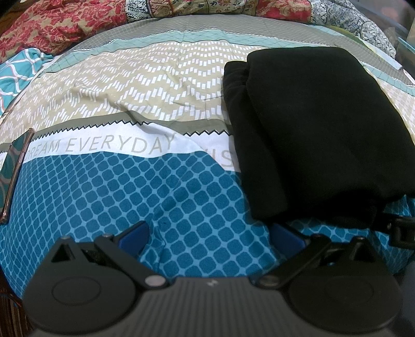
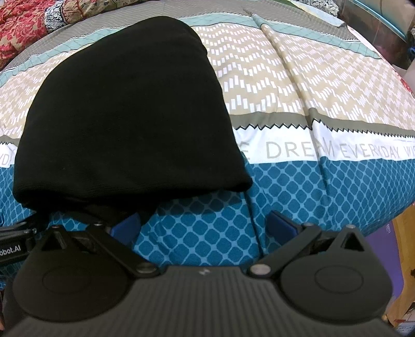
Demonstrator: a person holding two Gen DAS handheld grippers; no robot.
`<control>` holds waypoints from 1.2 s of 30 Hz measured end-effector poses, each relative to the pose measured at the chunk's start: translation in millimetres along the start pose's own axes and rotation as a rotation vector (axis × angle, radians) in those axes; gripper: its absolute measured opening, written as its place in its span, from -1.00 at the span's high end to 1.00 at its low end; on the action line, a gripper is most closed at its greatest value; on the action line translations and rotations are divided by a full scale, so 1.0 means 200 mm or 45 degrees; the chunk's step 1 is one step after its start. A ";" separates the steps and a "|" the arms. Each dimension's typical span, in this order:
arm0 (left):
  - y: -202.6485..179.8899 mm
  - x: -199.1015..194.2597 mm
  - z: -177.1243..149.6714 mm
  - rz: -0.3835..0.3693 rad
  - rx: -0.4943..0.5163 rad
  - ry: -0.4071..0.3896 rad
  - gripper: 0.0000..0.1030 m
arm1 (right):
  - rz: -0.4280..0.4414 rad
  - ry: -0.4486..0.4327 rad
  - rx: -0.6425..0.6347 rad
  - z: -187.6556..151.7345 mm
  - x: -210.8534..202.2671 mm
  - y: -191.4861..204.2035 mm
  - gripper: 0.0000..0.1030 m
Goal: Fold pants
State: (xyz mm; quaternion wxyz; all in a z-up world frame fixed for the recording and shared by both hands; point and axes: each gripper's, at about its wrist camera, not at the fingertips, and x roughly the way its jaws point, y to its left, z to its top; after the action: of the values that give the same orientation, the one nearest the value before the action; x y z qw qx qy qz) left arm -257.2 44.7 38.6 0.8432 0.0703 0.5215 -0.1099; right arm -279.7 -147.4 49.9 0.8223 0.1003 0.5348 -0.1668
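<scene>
The black pants (image 1: 316, 134) lie folded into a thick stack on the patterned bedsheet (image 1: 129, 121), their gathered waistband showing at the stack's far left edge. In the left wrist view the stack is to the right, and my left gripper (image 1: 211, 233) stands open just short of its near edge with only sheet between the blue pads (image 1: 135, 234). In the right wrist view the pants (image 2: 124, 109) fill the left half. My right gripper (image 2: 205, 223) is open too, its left pad (image 2: 127, 224) tucked close under the stack's near fold. Nothing is held.
A phone (image 1: 15, 171) lies at the sheet's left edge. Crumpled red floral and patchwork bedding (image 1: 64, 23) is heaped along the far side. The bed's right edge (image 2: 384, 217) drops off to a purple surface. Part of the other gripper (image 2: 13, 233) shows at the left.
</scene>
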 end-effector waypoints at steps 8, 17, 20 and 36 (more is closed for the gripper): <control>0.00 0.00 0.00 0.002 -0.001 0.000 -1.00 | 0.002 0.001 -0.002 0.00 0.00 0.00 -1.00; 0.02 0.01 0.00 -0.009 -0.016 0.015 -1.00 | 0.003 0.002 -0.004 0.00 0.00 -0.01 -1.00; 0.02 0.02 0.00 -0.010 -0.016 0.016 -1.00 | 0.012 0.002 0.004 0.00 0.01 -0.01 -1.00; 0.30 -0.07 0.27 -0.292 -0.310 0.004 -1.00 | 0.182 -0.206 -0.105 -0.12 0.03 -0.10 -1.00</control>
State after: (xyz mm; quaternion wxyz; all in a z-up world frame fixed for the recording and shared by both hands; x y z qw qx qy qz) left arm -201.9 92.1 75.4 0.8267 -0.0921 0.5368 -0.1412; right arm -305.0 -159.4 35.2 0.8759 0.0905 0.4646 -0.0930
